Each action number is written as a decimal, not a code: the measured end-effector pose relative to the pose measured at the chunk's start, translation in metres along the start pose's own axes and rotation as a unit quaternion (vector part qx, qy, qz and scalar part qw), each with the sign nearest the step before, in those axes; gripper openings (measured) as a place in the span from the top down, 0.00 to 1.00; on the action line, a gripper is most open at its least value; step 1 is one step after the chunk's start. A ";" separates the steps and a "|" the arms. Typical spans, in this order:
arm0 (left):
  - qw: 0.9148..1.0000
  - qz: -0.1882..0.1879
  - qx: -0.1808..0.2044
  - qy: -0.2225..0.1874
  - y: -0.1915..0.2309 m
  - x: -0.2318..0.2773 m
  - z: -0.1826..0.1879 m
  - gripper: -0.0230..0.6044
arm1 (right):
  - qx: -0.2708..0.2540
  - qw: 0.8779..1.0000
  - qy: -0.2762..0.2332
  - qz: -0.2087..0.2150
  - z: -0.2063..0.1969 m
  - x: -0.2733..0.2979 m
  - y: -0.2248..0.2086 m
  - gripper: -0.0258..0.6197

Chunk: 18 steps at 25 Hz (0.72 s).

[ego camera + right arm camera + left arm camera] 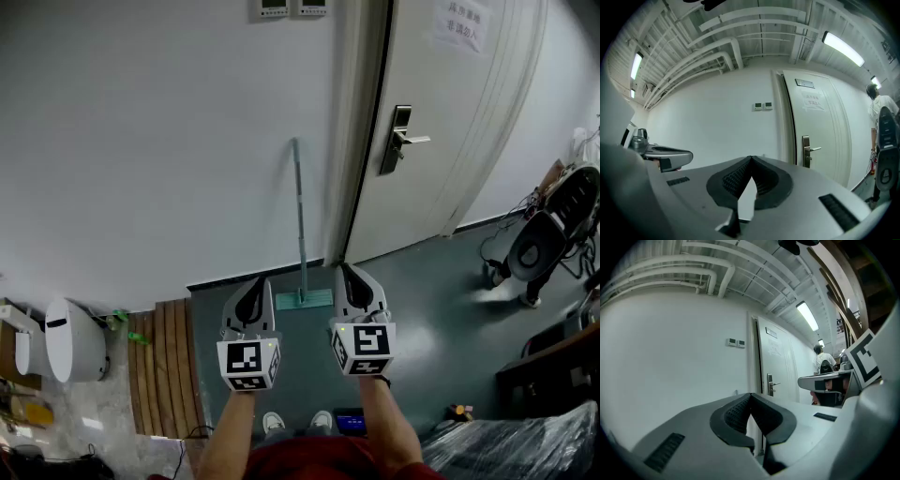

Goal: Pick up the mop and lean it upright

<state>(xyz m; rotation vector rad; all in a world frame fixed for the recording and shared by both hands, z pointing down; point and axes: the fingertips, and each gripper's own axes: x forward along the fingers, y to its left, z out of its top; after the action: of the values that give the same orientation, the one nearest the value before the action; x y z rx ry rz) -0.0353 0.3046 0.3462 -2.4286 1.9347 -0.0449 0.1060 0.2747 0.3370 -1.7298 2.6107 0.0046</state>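
Observation:
The mop (pixel 301 221) stands upright against the white wall beside the door frame, its grey handle rising from a teal flat head (pixel 304 300) on the floor. My left gripper (pixel 262 281) and right gripper (pixel 344 269) are held level side by side, just short of the mop head, one on each side of it. Both are shut with nothing between their jaws. In the left gripper view the left gripper (pixel 750 395) has its tips touching. The right gripper (pixel 750 158) shows the same in the right gripper view. Neither touches the mop.
A white door (pixel 441 122) with a metal handle (pixel 403 139) stands right of the mop. A white toilet (pixel 73 339) and wooden slats (pixel 161 366) lie at the left. An office chair (pixel 544 239) and cables are at the right. A person (pixel 826 363) stands far off.

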 end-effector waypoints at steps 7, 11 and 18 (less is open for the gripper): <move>1.000 0.003 -0.002 -0.007 -0.013 0.003 0.003 0.94 | 0.001 1.000 -0.005 0.004 -0.002 -0.005 -0.010 0.93; 1.000 0.005 -0.003 -0.005 -0.022 0.003 0.000 0.94 | 0.000 1.000 -0.003 0.011 -0.006 -0.009 -0.013 0.93; 1.000 0.016 0.001 0.000 -0.037 0.008 -0.004 0.94 | 0.007 1.000 -0.011 0.024 -0.010 -0.012 -0.025 0.93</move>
<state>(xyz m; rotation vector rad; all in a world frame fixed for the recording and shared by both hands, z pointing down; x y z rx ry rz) 0.0021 0.3049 0.3515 -2.3970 1.9717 -0.0455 0.1341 0.2761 0.3468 -1.6539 2.6284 0.0075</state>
